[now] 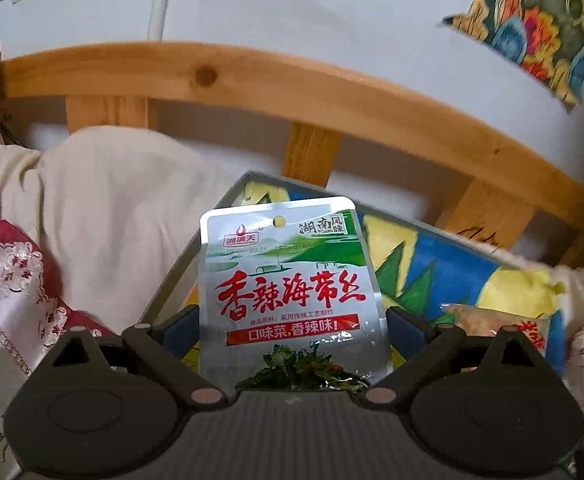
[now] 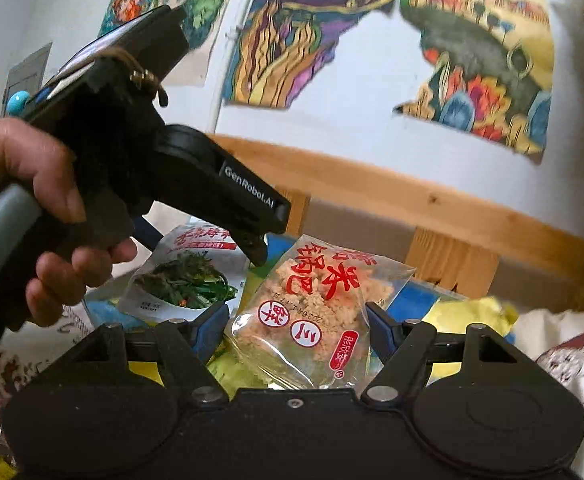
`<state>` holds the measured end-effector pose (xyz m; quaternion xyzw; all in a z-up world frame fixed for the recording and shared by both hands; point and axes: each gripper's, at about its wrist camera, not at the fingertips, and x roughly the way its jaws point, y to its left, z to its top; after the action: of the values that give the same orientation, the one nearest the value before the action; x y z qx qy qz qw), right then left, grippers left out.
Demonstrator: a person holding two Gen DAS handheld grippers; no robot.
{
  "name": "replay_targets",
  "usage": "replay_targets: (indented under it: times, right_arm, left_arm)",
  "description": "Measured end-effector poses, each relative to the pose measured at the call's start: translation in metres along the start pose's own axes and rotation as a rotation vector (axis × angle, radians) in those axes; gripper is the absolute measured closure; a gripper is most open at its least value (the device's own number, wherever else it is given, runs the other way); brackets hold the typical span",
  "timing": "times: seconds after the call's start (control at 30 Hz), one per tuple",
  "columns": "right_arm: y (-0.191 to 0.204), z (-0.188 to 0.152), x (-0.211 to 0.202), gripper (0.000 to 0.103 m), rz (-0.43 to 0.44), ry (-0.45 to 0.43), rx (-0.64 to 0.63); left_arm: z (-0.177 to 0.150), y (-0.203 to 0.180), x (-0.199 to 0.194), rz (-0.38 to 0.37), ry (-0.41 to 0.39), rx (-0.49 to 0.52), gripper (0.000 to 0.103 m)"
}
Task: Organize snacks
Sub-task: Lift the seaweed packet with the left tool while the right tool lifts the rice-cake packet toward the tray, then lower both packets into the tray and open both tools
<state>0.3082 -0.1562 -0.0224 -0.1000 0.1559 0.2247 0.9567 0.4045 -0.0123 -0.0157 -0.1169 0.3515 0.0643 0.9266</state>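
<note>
**Both claws loaded, tray's right there**

Left wrist view: your left gripper (image 1: 294,330) pinches the foil seaweed packet (image 1: 288,280) by its side edges, upright, over the glass-rimmed tray (image 1: 444,236) — probably its destination.

Right wrist view: your right gripper (image 2: 296,326) clamps the crinkly clear rice-crust bag (image 2: 312,320), jaws wide around its lumpy bulk — same tray (image 2: 416,300) just beyond.

Each hand-held gripper, left (image 1: 292,320) and right (image 2: 296,320), is clamped (jaws fairly wide) on something.

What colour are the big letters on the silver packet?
Red, on the silver packet in the left gripper; clearest in the left wrist view.
</note>
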Motion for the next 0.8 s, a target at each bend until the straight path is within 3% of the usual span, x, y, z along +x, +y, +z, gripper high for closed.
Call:
replay_targets:
  times: [0.4,0.8]
  right_arm:
    - [0.013,-0.015,0.026,0.028,0.029,0.083,-0.037]
    - [0.02,-0.019,0.039,0.024,0.035,0.087,-0.054]
  left_arm:
    - [-0.018,0.002,0.023,0.016,0.039,0.036,0.005]
    - [-0.023,0.009,0.035,0.032,0.078,0.037,0.004]
